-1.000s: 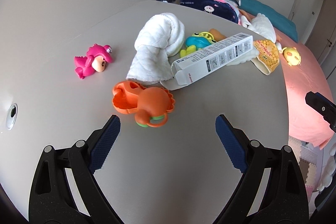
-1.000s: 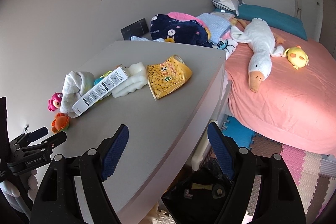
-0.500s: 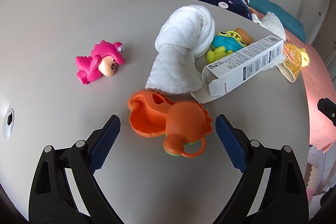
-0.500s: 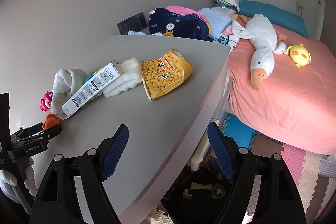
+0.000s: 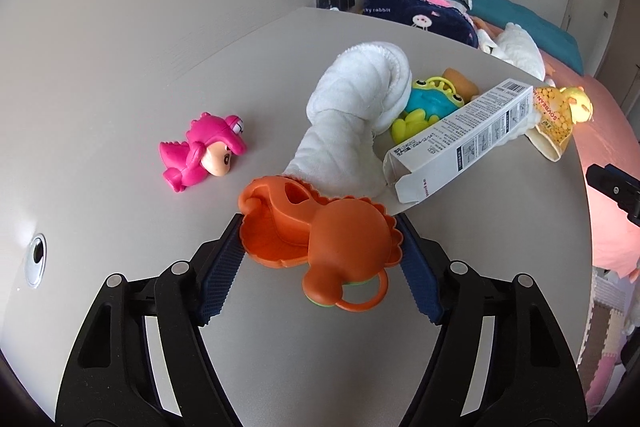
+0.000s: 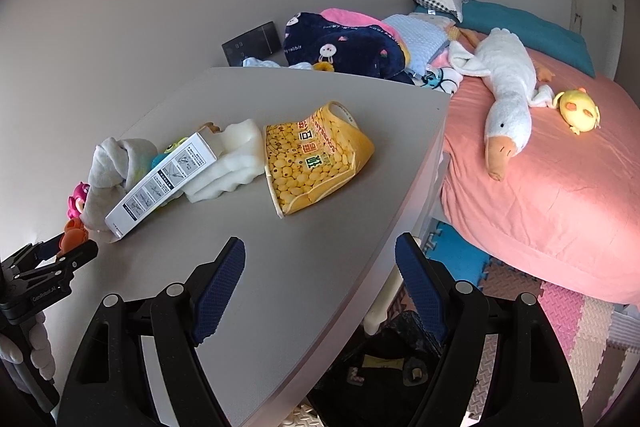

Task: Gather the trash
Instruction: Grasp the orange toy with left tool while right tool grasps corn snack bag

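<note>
An orange plastic toy (image 5: 348, 239) lies on the grey table (image 5: 120, 107) between the fingers of my left gripper (image 5: 320, 223). Its jaws are closing and both blue pads touch the toy's sides. Behind it lie a white carton box (image 5: 460, 143) and a yellow snack bag (image 5: 554, 119). In the right wrist view the box (image 6: 160, 187) and the bag (image 6: 316, 163) lie ahead of my right gripper (image 6: 319, 241). That one stands open with nothing between its fingers, above the table's near edge. The left gripper (image 6: 60, 253) shows at the far left there.
A white towel (image 5: 352, 123), a pink dinosaur toy (image 5: 200, 155) and a blue-green frog toy (image 5: 428, 103) share the table. White foam (image 6: 228, 163) lies by the box. A pink bed (image 6: 560, 187) with a plush goose (image 6: 508, 99) stands right. Black bag (image 6: 384, 367) below the table edge.
My left gripper has advanced until the orange toy sits between its fingers, and its jaws have narrowed onto it. The right gripper has crept forward over the table, still open.
</note>
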Action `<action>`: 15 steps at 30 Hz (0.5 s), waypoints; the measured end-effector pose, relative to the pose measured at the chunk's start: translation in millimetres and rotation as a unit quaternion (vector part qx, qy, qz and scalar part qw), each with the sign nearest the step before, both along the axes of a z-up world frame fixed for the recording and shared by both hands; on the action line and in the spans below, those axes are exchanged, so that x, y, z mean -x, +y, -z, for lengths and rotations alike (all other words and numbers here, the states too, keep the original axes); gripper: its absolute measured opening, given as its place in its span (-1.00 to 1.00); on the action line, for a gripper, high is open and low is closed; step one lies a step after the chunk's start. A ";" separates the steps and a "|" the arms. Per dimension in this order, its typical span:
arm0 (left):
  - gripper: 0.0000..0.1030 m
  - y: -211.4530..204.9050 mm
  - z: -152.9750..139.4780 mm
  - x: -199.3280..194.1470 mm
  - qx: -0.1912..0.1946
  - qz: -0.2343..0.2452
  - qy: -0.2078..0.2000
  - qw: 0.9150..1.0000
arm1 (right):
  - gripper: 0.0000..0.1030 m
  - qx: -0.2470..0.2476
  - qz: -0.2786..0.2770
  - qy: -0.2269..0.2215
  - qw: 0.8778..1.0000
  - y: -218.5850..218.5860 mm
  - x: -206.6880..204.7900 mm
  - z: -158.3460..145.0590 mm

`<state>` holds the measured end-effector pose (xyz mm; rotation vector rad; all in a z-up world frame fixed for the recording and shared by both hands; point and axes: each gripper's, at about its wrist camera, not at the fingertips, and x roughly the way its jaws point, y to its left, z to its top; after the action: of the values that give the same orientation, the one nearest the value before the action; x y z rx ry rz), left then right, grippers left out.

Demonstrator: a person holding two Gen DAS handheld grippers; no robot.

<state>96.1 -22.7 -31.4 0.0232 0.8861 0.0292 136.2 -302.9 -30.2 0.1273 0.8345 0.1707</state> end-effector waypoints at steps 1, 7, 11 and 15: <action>0.38 -0.3 -3.4 1.1 0.000 0.001 -0.005 1.000 | 0.51 0.001 0.000 -0.002 1.000 -0.2 -3.3 -1.6; 0.38 -3.5 -12.4 -1.1 -0.006 0.005 -0.015 1.000 | 0.51 0.003 0.010 -0.021 1.000 -6.4 -26.0 -7.3; 0.38 -4.9 -15.1 -7.1 -0.005 0.007 -0.018 1.000 | 0.51 0.008 0.014 -0.027 1.000 -9.0 -43.8 -5.7; 0.38 -4.8 -17.5 -13.4 0.004 0.010 -0.021 1.000 | 0.50 0.020 0.014 -0.032 0.999 -7.7 -60.6 -2.8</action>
<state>109.4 -27.5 -13.8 0.0237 0.8445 0.0070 196.8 -310.7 -27.4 0.0955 0.7718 0.1302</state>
